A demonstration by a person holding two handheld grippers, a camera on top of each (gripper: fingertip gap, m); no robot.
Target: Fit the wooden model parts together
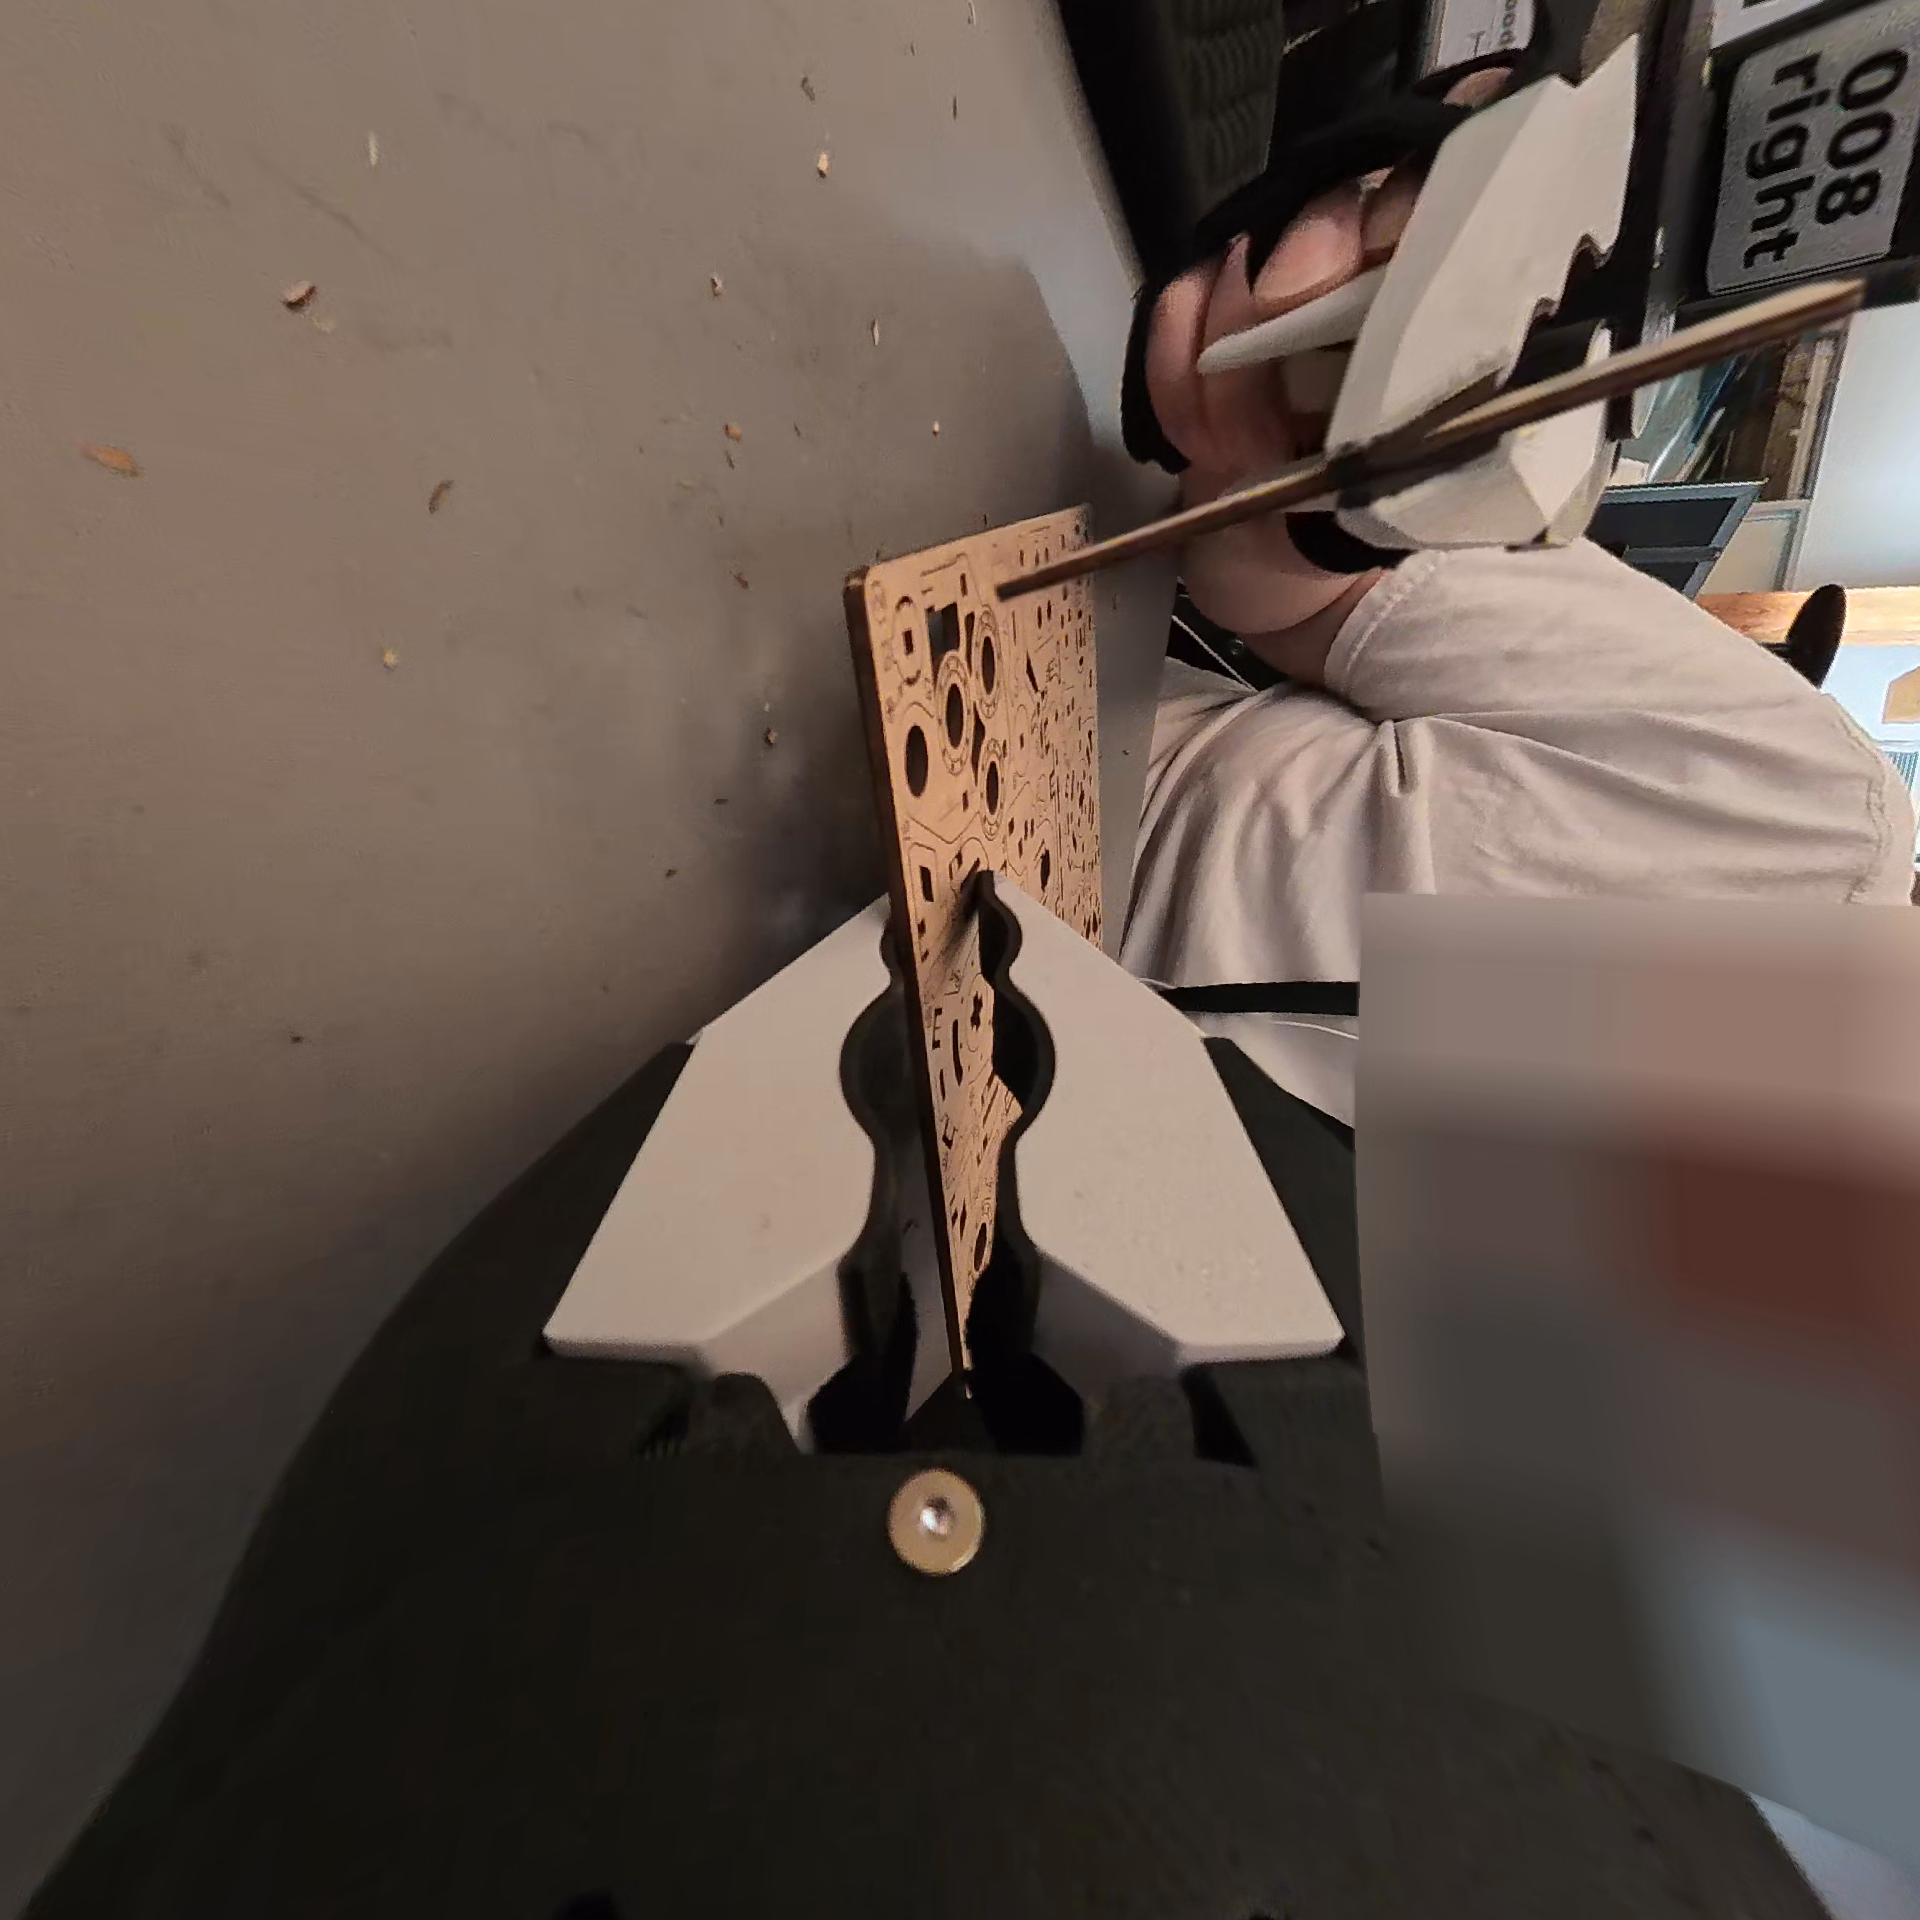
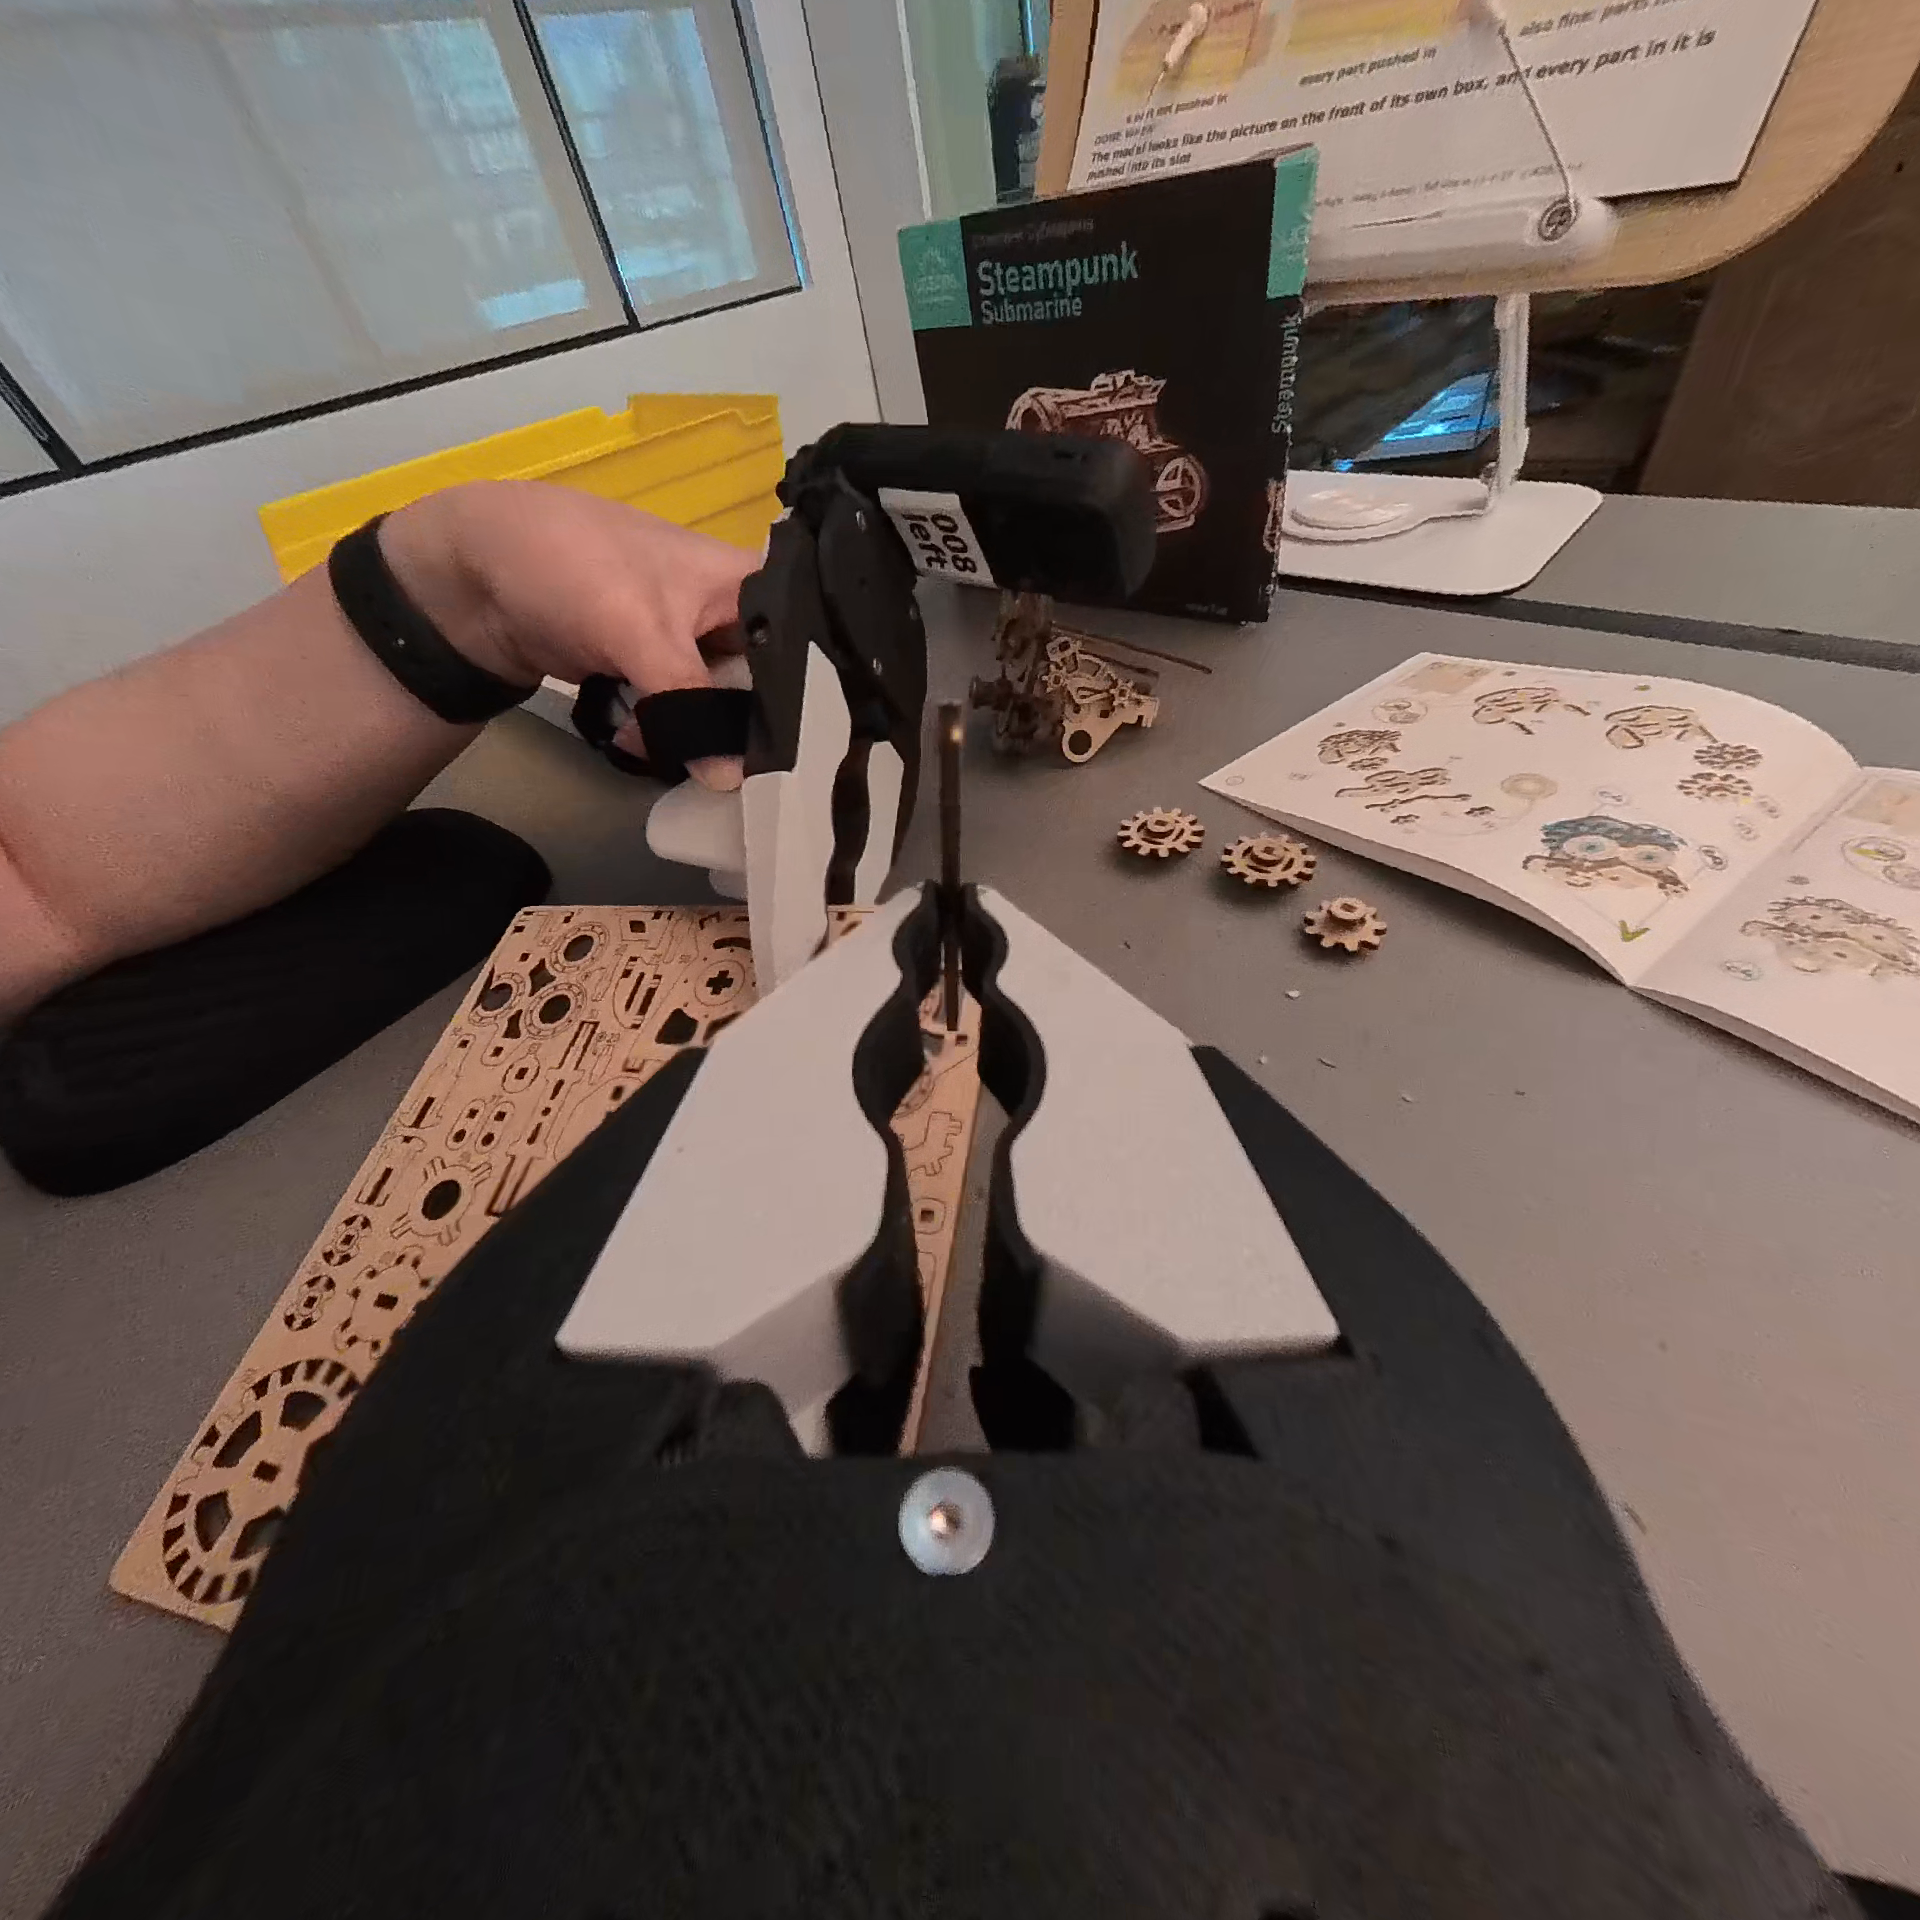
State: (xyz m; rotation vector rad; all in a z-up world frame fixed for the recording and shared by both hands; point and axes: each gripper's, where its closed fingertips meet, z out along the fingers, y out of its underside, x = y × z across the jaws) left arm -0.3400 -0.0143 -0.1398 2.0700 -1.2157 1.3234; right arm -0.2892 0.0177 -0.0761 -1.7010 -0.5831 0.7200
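We count two grippers: the left gripper [image 2: 821, 914] and the right gripper [image 2: 948, 914]. We see one wooden parts sheet [image 2: 499, 1101] at near left, one thin dark rod [image 2: 950, 810], and three loose wooden gears [image 2: 1268, 858] at right. Farther off are one part-built wooden model [image 2: 1060, 691], one model box [image 2: 1101, 384], one open instruction booklet [image 2: 1621, 831], one yellow tray [image 2: 540, 468] and one black armrest pad [image 2: 239, 997].

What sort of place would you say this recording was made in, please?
Probably an indoor hobby or data-collection workbench: a grey table carries a laser-cut wooden parts sheet, an open instruction booklet and the model kit's box, with large windows behind.
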